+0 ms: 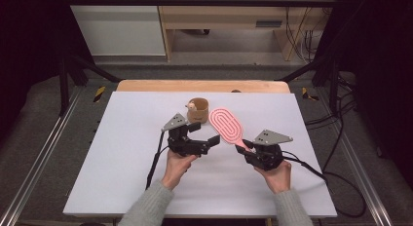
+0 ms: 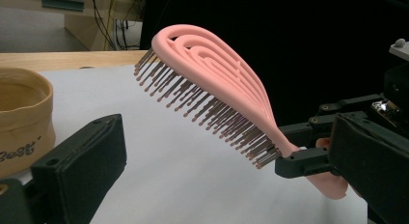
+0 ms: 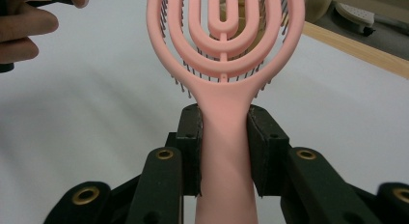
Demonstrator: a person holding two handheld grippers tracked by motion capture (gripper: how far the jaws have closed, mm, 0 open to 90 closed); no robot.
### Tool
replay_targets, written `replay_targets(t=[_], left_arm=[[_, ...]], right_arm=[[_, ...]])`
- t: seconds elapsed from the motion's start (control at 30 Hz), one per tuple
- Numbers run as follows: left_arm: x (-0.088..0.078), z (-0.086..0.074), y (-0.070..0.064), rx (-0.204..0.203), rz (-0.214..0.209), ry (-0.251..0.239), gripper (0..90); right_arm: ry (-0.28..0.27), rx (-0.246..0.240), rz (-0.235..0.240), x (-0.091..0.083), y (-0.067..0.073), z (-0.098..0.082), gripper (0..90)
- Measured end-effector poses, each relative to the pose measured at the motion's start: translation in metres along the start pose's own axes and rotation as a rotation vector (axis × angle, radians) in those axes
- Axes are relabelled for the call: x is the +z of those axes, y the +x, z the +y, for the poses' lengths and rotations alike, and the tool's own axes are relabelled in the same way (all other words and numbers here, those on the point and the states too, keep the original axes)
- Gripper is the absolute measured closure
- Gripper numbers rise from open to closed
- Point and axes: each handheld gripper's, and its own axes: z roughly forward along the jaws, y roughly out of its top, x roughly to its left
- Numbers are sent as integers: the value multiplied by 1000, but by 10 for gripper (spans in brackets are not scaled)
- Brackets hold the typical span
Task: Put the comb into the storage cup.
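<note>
A white worktop (image 1: pixel 122 158) on a wooden table, dark frame around. The right claw (image 3: pixel 225 151) pinches the handle of the pink vented plastic hairbrush (image 1: pixel 227 126), held above the sheet near the tan fabric cup (image 1: pixel 198 110). It looks light, stiff and smooth; the handle seems the safest hold. The left claw (image 1: pixel 204 133) stands spread, empty.

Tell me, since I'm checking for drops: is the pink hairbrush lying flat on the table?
No, the right tool clamps the pink hairbrush by its handle and holds it above the table, bristles down.
</note>
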Motion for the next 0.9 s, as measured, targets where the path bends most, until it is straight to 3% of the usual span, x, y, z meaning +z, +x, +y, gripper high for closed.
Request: replay_targets(t=[0.6,0.9], left_arm=[[15,1,-5,-34,-2,-2,56],[21,0,-6,-72,1,-15,152]], right_arm=[[-6,-3,1,-1,1,1,694],[-4,-6,3,0,2,1,694]])
